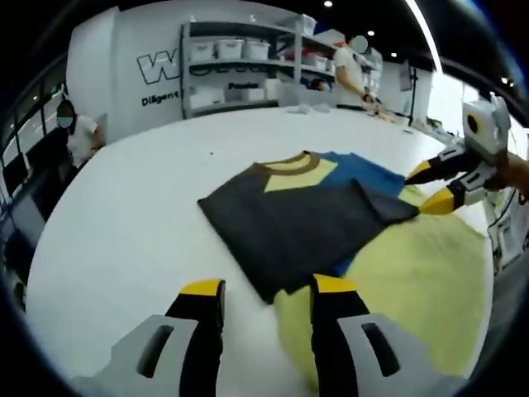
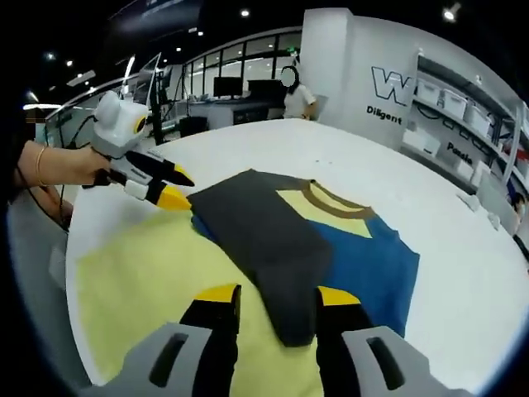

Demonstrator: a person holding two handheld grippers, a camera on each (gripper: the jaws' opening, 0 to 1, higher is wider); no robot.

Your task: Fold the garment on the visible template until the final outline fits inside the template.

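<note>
A T-shirt [image 1: 289, 211] in dark grey, yellow and blue with a brown collar lies partly folded on the white table [image 1: 140, 207], its dark grey part turned over the blue. It overlaps a pale yellow template sheet [image 1: 413, 281]. My left gripper [image 1: 269, 289] is open just short of the shirt's near grey edge. My right gripper [image 1: 430, 188] comes in from the right, jaws apart at the folded grey corner. In the right gripper view the shirt [image 2: 331, 240] lies ahead on the template [image 2: 149, 273]; my right gripper [image 2: 278, 295] is open with the grey flap's end between its jaws. A hand holds the left gripper [image 2: 175, 188] at the shirt's far-left edge.
Shelves with white bins [image 1: 235, 62] and a lettered white wall [image 2: 388, 91] stand beyond the table. People [image 1: 351, 70] stand at the far side, and another person [image 1: 78, 132] is at the left. The table's rounded edge [image 2: 74, 223] runs close to the template.
</note>
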